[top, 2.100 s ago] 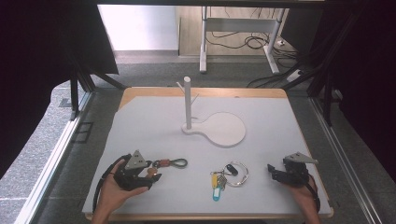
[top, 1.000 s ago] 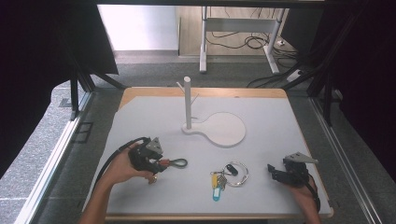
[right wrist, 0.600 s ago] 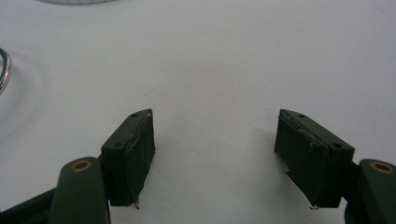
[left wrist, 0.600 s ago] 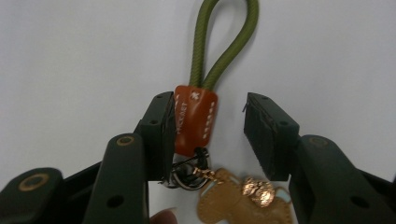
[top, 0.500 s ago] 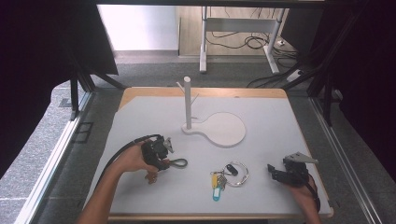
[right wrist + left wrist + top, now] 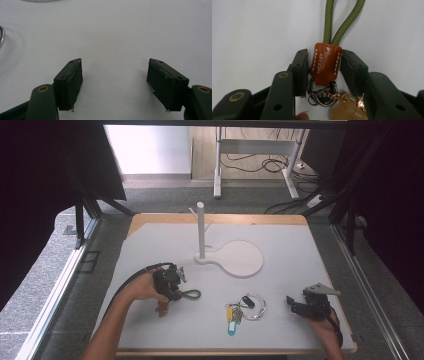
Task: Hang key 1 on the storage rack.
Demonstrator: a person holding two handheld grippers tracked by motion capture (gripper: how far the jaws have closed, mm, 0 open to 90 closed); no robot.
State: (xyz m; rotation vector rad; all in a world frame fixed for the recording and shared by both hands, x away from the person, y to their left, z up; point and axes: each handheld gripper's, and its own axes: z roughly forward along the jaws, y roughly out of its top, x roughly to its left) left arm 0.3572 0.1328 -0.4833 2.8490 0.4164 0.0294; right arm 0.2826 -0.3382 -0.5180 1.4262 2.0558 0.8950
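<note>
Jaws on the left gripper have just been closing round the orange leather tab of the green cord keychain, near table's front-left. Pads look touching the tab. Right gripper wide apart, nothing btwn.

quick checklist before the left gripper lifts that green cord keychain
1. Leather tab of the green cord keychain between the left gripper jaws: ok.
2. Pads pressing the tab: cannot tell; the jaws have just been closing, both sit right beside it.
3. Green cord loop free of the jaws: ok.
4. Right gripper open, parked apart: ok.
5. Other key bunch apart from the keychain: ok.
6. Peg stand upright: ok.
</note>
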